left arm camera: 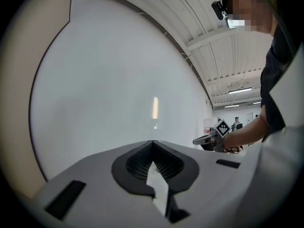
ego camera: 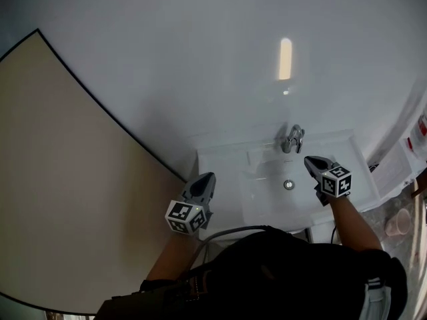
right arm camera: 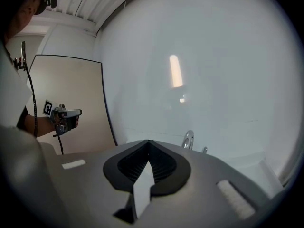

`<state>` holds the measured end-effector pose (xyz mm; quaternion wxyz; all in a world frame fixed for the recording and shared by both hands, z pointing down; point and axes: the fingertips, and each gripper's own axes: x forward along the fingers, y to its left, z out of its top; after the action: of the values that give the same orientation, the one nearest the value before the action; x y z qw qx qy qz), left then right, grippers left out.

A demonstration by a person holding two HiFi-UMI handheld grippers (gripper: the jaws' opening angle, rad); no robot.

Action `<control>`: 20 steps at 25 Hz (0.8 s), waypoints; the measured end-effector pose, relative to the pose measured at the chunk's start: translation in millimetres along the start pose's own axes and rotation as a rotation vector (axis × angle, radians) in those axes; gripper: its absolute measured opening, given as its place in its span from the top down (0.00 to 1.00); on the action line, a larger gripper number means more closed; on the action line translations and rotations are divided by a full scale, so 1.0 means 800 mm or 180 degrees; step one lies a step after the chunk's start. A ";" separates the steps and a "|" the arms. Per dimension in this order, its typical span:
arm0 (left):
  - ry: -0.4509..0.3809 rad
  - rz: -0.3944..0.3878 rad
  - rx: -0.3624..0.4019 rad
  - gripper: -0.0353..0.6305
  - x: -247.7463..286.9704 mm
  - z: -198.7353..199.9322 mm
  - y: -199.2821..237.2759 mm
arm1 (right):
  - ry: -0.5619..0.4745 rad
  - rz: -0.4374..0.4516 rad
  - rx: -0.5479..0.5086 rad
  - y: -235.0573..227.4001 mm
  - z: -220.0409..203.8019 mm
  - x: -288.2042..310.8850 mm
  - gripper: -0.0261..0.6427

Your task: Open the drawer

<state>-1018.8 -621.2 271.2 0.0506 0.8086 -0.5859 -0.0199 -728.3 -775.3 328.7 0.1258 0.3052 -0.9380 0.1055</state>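
No drawer shows in any view. In the head view my left gripper hangs over the left side of a white washbasin, its jaws together with nothing between them. My right gripper is held over the basin's right side, near the chrome tap, also shut and empty. The left gripper view looks along its closed jaws at a bare white wall, with the right gripper off to the right. The right gripper view shows its closed jaws, the tap beyond them and the left gripper at the left.
A beige panel with a dark edge covers the wall to the left of the basin. The drain sits mid-basin. A paper cup and white packaging lie on the floor at the right. The person's dark torso fills the bottom of the head view.
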 end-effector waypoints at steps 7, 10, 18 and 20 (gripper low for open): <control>0.0121 0.0336 0.0235 0.95 -0.020 0.010 0.049 | -0.0080 0.0087 -0.0091 0.017 0.033 0.031 0.96; 0.0103 0.0393 0.0211 0.95 -0.006 0.008 0.050 | -0.0103 0.0157 -0.0154 0.007 0.039 0.033 0.96; -0.0064 0.0618 -0.0079 0.95 0.043 0.003 0.019 | -0.0111 0.0335 -0.0118 -0.060 0.037 0.031 0.96; -0.0084 0.0670 -0.0106 0.95 0.056 0.000 0.009 | -0.0072 0.0369 -0.0116 -0.079 0.034 0.031 0.96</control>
<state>-1011.9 -665.9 273.3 0.0581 0.7413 -0.6678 -0.0348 -714.4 -846.8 317.8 0.1145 0.2491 -0.9573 0.0921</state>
